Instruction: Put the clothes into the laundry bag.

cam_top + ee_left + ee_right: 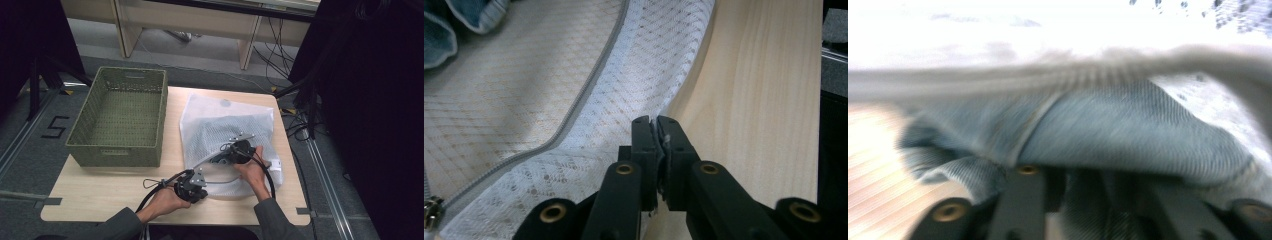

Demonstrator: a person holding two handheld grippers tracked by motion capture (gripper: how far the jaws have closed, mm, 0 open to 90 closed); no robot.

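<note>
One white mesh laundry bag (227,135) lies on the right half of the wooden table (115,187), its long axis running from the near edge away from the person, the zippered opening toward the near end. One blue denim garment (1128,135) sits inside it, showing through the mesh. The left gripper (199,184) is clamped tight on the bag's near edge, beside the grey zipper (574,115). The right gripper (235,150) is pushed in at the opening, denim lying over its jaws; whether they grip the cloth I cannot tell. One empty green woven basket (120,116) stands on the table's left half, just beside the bag.
</note>
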